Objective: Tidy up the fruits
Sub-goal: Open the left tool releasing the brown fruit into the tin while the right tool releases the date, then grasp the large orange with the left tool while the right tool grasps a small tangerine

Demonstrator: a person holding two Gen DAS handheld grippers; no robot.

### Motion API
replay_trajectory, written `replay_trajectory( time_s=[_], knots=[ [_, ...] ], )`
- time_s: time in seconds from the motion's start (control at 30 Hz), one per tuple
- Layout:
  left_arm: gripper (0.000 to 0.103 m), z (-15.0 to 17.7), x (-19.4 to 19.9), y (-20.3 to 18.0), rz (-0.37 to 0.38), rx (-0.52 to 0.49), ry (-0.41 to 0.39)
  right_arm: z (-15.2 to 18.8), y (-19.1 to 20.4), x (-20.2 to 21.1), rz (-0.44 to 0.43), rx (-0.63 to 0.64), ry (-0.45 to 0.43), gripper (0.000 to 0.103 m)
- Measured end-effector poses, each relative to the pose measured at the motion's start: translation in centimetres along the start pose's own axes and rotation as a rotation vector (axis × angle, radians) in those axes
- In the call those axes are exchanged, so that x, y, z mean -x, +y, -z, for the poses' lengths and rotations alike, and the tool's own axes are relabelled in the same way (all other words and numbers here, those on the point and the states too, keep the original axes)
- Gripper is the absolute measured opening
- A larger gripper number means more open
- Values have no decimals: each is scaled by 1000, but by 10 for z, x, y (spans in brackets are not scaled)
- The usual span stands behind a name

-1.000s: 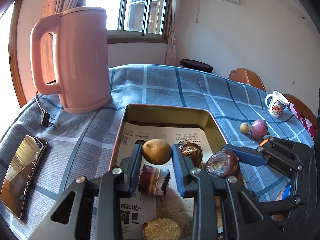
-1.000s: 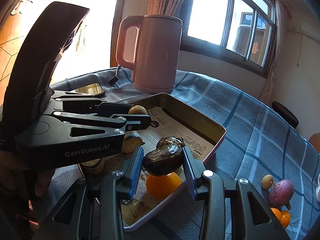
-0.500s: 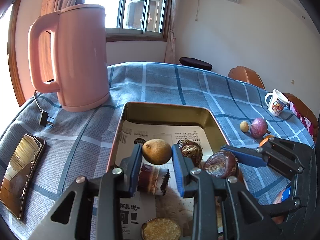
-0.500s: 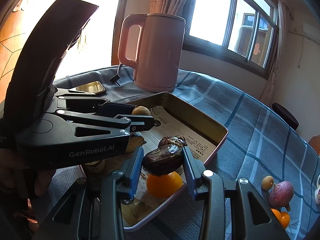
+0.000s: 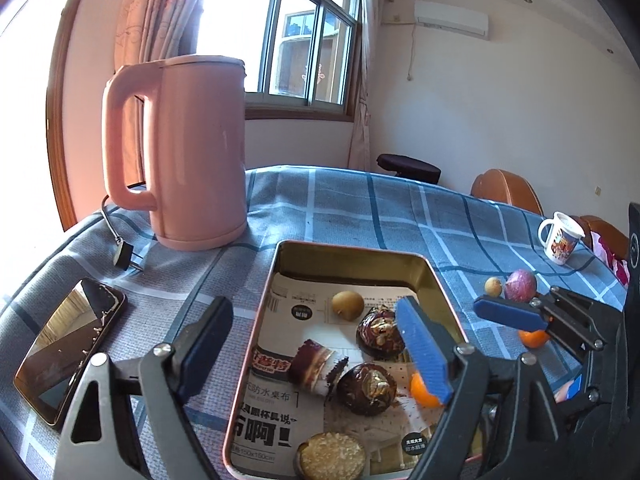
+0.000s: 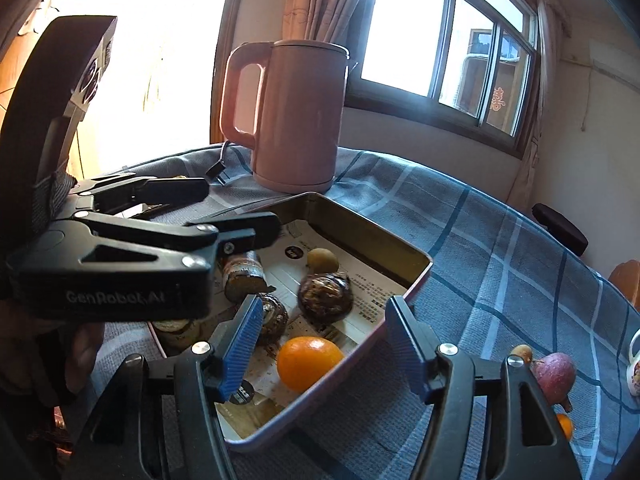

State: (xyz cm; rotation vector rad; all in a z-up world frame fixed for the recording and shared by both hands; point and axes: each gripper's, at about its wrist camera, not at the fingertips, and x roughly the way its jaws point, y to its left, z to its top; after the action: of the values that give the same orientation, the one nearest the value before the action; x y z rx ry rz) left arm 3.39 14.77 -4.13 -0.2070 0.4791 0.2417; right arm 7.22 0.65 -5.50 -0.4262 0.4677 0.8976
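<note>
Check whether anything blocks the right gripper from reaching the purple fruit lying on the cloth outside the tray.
Nothing visible does. The right gripper, jaws open and empty, hangs over the tray's near corner; the purple fruit lies to its right across bare cloth, with a small brown fruit beside it.

Black tongs (image 5: 316, 342), ribbed blue pads (image 6: 240, 350)

Shiny metal tray (image 5: 362, 252), paper lining; checked cloth (image 5: 360, 200).
</note>
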Motion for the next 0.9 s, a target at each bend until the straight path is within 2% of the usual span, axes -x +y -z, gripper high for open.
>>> replay_trajectory(
  time_s=[0.1, 0.23, 0.3, 0.47, 0.63, 0.8, 0.9],
  knots=[
    [86, -3, 3, -5, 7, 5, -12, 10, -16, 20, 56, -10, -24, 65],
    [86, -6, 11, -29, 50, -20, -38, 23, -58, 55, 110, -119, -73, 65],
    [93, -9, 13, -49, 80, -54, -44, 30, -82, 67, 152, -177, -82, 65],
    [94, -10, 11, -105, 151, -156, -43, 55, -141, 80, 288, -352, -34, 66],
    [94, -4, -8, -156, 239, -226, 30, 82, -177, 81, 368, -478, 16, 66],
    [94, 8, -33, -196, 267, -298, 112, 91, -193, 89, 404, -549, 8, 66],
    [94, 13, -46, -211, 273, -317, 154, 95, -200, 92, 393, -582, 5, 67]
  ],
)
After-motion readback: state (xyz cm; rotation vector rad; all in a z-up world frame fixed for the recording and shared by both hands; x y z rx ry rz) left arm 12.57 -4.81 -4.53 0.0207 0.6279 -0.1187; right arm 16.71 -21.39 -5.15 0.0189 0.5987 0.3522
